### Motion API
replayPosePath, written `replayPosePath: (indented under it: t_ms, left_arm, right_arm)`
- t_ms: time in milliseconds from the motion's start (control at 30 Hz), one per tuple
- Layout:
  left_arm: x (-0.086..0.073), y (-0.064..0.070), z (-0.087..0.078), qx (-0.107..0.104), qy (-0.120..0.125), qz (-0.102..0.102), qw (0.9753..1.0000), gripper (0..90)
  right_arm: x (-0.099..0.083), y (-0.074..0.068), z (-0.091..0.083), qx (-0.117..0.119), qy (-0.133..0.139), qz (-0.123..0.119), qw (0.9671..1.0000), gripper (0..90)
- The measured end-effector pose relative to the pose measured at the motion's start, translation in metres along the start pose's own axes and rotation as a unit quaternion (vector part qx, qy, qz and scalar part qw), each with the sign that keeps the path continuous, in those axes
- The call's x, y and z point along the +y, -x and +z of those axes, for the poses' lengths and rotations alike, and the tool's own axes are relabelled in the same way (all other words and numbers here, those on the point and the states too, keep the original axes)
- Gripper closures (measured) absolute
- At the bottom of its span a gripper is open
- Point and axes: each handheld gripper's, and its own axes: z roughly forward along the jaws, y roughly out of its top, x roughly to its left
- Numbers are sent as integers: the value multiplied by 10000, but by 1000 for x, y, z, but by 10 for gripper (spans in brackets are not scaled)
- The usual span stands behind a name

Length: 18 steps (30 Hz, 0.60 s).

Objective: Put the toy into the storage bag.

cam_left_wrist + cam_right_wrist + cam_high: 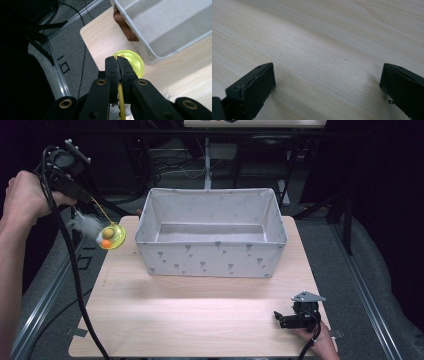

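While raised off the light wooden bench's (200, 315) far-left corner, left gripper (80, 195) clamped tight on thin yellow cord (121, 100), left hand (22, 195) lifted high. Round translucent yellow toy with orange ball and white feather (111, 236) dangling just beside grey fabric storage box (210, 257), at bench's far edge. Right gripper (280, 317) low at near-right corner, jaws wide apart over bare wood. Left gripper view: brown handle (125, 27) on box end.

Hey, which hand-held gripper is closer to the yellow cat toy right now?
Left. The left hand-held gripper pinches the yellow cat toy's stem, dangling it beside the fabric bin. The right hand-held gripper rests open at the table's opposite near corner.
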Motion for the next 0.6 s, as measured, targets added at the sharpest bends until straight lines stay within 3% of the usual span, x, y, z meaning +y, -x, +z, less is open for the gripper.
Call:
replayPosePath:
  t_ms: [367,600]
  left_arm:
    - [24,-2,-17,242,91,46,9997,882]
    - [45,6,-29,397,115,253,9988,881]
  right_arm:
    - [0,0,0,3,0,1,10000,0]
    - [0,0,0,0,0,-1,10000,0]
